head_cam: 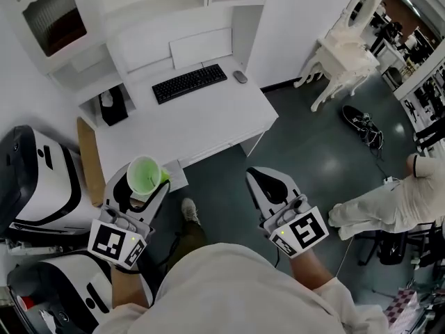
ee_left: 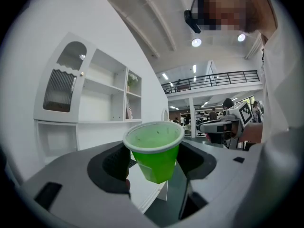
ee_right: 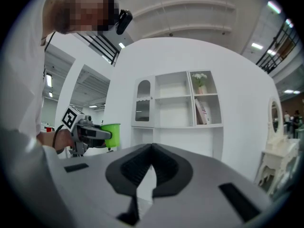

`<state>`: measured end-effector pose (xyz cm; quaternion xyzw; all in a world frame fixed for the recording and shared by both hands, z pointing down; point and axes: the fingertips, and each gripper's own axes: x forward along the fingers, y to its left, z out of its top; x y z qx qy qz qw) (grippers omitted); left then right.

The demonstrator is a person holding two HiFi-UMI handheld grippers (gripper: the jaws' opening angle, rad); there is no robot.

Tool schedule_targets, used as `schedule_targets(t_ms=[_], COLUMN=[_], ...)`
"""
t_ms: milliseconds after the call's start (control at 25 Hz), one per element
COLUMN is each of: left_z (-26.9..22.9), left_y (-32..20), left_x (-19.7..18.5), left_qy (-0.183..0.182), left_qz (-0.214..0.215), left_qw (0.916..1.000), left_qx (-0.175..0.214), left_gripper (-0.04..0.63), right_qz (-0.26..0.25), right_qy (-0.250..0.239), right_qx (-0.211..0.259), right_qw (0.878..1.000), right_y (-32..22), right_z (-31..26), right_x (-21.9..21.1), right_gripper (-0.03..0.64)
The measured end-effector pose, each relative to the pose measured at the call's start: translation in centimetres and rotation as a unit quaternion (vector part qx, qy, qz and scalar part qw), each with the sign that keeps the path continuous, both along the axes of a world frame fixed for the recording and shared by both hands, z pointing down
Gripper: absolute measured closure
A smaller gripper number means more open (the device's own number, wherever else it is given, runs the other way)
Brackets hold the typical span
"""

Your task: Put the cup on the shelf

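The left tool [head_cam: 141, 188] pinches the upright green cup [ee_left: 156, 151] just off the tabletop's [head_cam: 208, 120] front edge, the shelf [ee_right: 174, 99] lying ahead past its far edge; the right tool [ee_right: 151, 169] is pressed together, empty.

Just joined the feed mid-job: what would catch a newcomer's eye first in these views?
The bright green cup, clamped upright in the left gripper at the head view's lower left, stands out against the all-white room. Next comes the right gripper beside it, shut and empty, above the dark floor. Ahead stand the white desk with its black keyboard and, behind it, the white shelf unit with open compartments.
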<state>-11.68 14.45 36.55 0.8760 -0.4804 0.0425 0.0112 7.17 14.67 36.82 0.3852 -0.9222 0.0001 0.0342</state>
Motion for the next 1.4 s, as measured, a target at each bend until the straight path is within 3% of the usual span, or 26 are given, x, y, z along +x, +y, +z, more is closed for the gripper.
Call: schedule_targets(t_ms=[480,880,1400], left_z=[-1.0,-1.8,-2.9], left_y=[-14.7,-22.6,-31.6], left_x=[-4.8,-6.9,-6.8], left_qy=[0.002,0.003,0.000], left_qz=[0.040,0.046,-0.016], left_qw=[0.9992,0.9989,0.9999], left_qx=[0.008,0.004,0.005], left_gripper=[0.290,0.291,0.291], right_qz=[0.022,0.036,-0.020], right_qy=[0.008,0.002,-0.001], right_qx=[0.018,0.011,-0.002], right_qw=[1.000,0.999,1.000], right_y=[-14.5,-20.9,-29.3], right_z=[-2.2,-2.2,-1.3], right_x=[-6.8,-8.7,-7.0], right_gripper=[0.612,0.612,0.612])
